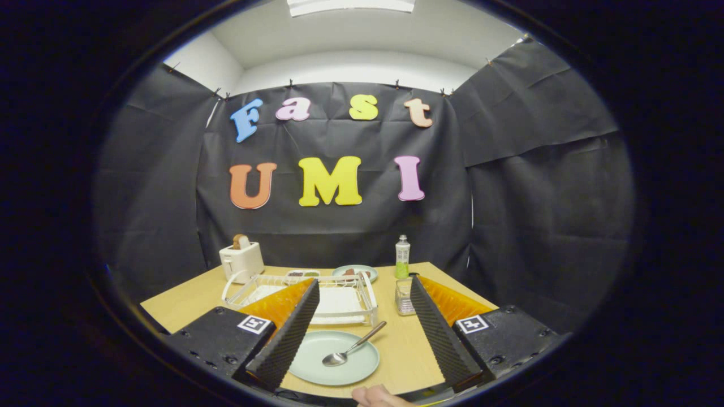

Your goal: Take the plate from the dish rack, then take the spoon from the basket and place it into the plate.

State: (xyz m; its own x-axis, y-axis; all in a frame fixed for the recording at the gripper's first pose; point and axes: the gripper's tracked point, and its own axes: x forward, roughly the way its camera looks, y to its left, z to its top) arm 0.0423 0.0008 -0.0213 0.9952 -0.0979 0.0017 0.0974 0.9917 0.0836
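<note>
A pale green plate (317, 362) lies on the wooden table between my two fingers, nearer the left one. A metal spoon (350, 346) rests in it, bowl on the plate and handle sticking out over the far rim towards the right. The white wire dish rack (345, 302) stands just beyond the plate. A small clear basket (404, 297) sits right of the rack, by the right finger. My gripper (362, 339) hangs above the table, wide open, with nothing held.
A white toaster (241, 260) with bread stands at the back left. Behind the rack are a second plate (354, 272) with food and a small tray (302, 274). A green-labelled bottle (402, 257) stands at the back right. A person's fingertip (376, 395) shows at the near table edge.
</note>
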